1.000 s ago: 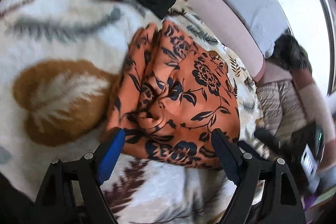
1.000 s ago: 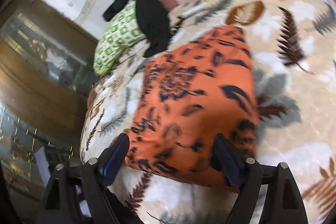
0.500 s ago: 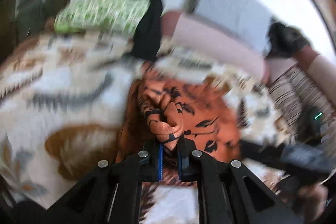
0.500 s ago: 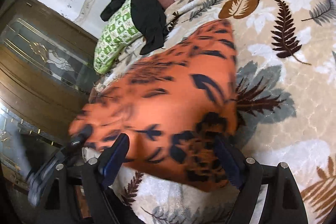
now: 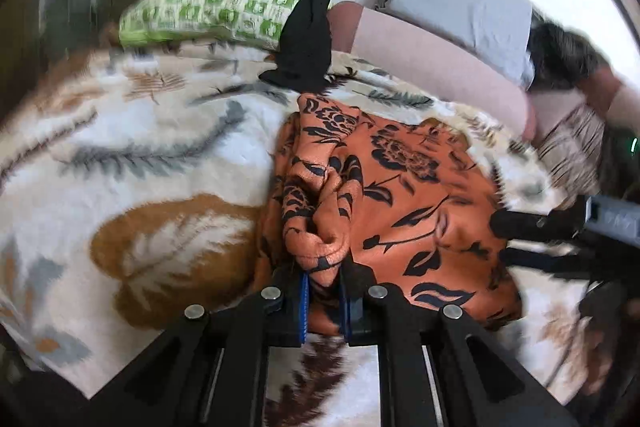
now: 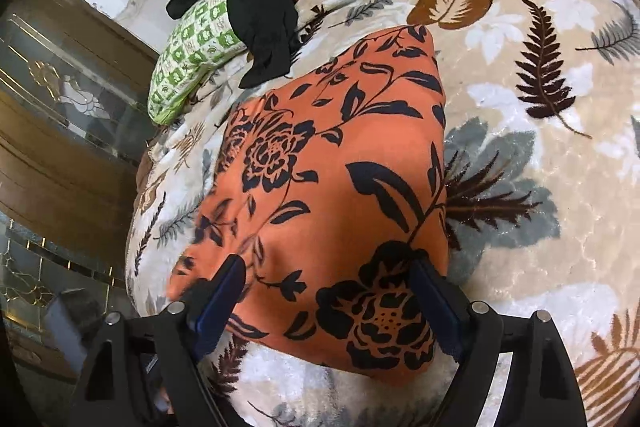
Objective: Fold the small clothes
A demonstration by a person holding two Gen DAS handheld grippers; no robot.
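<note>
Two grippers over orange floral cloth (image 5: 400,187) on leaf-print blanket (image 5: 140,147), left gripper (image 5: 324,301) jaws just closed, clenched on bunched fold, right gripper (image 6: 332,307) jaws wide, straddling cloth's 6 o'clock edge, black garment (image 6: 260,23) at 12 o'clock.

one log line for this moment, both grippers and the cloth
left gripper: shut on orange floral garment | right gripper: open, straddling its near edge | garment: bunched, on leaf-print blanket
</note>
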